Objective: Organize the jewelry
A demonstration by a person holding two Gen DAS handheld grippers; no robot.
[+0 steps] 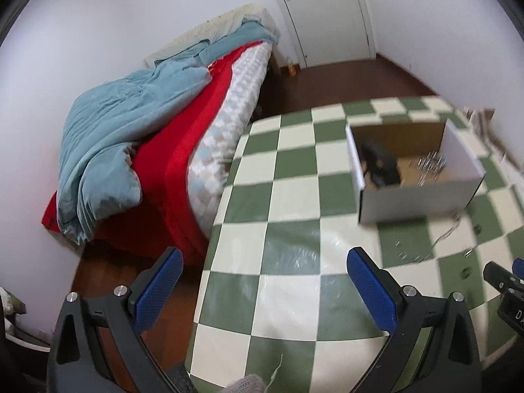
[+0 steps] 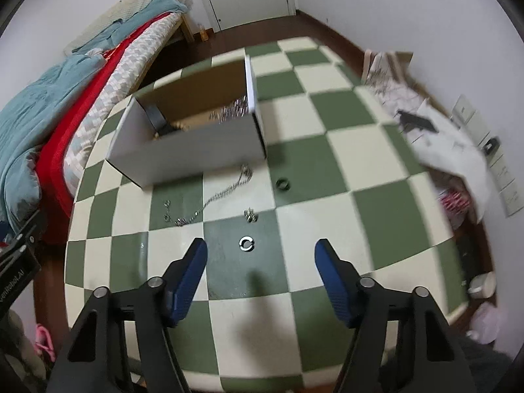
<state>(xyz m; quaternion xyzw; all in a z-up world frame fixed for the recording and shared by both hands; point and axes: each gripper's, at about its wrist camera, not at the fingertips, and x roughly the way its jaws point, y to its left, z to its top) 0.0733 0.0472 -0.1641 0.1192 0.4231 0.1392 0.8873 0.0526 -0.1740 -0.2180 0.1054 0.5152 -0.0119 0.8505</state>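
My right tool (image 2: pixel 261 252) is wide open and empty, hovering over the green-and-cream checkered bench (image 2: pixel 327 177). My left tool (image 1: pixel 265 271) is also spread wide with nothing in it, off to the left over the bench edge.

The small silver C-shaped open ring (image 2: pixel 246 243) lies flat just ahead of the right tool, roughly centred between its blue pads, gap facing right. Further ahead is a small silver clustered piece (image 2: pixel 251 214), too blurred to identify. Ahead and left, a thin silver chain (image 2: pixel 209 201) trails on the bench; its long axis runs diagonally from ahead-left up toward the white cardboard box (image 2: pixel 196 154). A dark ring (image 2: pixel 283 184) sits ahead and slightly right, near the box corner.

The open box is well ahead and already holds some silver jewelry and a dark object, unclear what.

Handling, my guess: the C ring is light, rigid, slick metal lying flat, so it's hard to pinch; I'd come down over it and close across its outer edges, avoiding the gap. The chain is limp and will drape, so grab it at a bunched spot near the middle. Everything is small, so there's a slip risk.
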